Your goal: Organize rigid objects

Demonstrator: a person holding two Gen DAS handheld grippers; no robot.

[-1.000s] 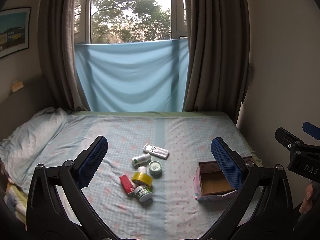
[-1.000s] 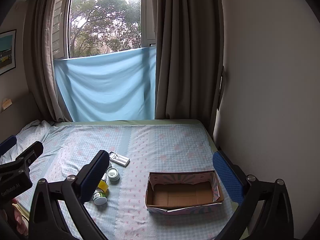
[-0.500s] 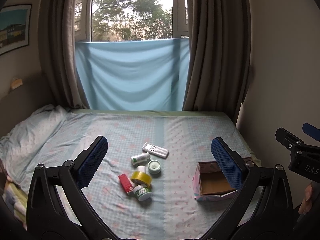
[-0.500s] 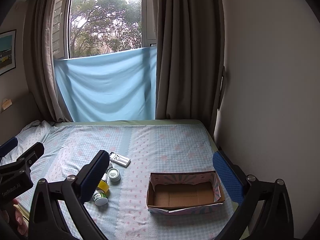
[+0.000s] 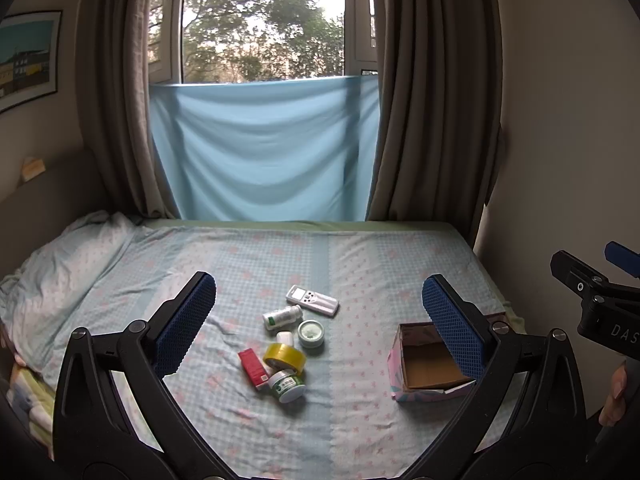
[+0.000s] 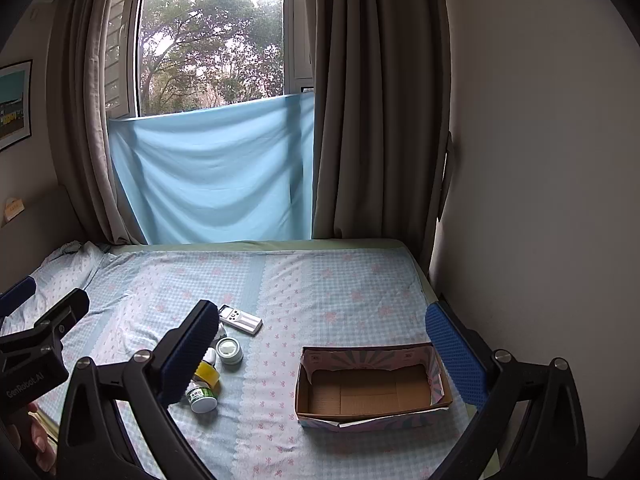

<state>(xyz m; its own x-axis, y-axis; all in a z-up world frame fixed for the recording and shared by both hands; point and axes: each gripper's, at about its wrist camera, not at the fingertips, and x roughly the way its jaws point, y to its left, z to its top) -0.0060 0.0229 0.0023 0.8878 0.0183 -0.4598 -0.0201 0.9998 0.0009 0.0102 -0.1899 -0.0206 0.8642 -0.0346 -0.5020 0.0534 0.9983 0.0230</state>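
Bed (image 5: 248, 264): small items (image 5: 288, 344), box (image 6: 372, 388)

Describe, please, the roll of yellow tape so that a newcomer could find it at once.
On the bed, left of the open cardboard box, lies a small cluster of containers. The roll of yellow tape sits near its front, between the red box and the green-labelled jar. It alone is a glossy yellow ring.
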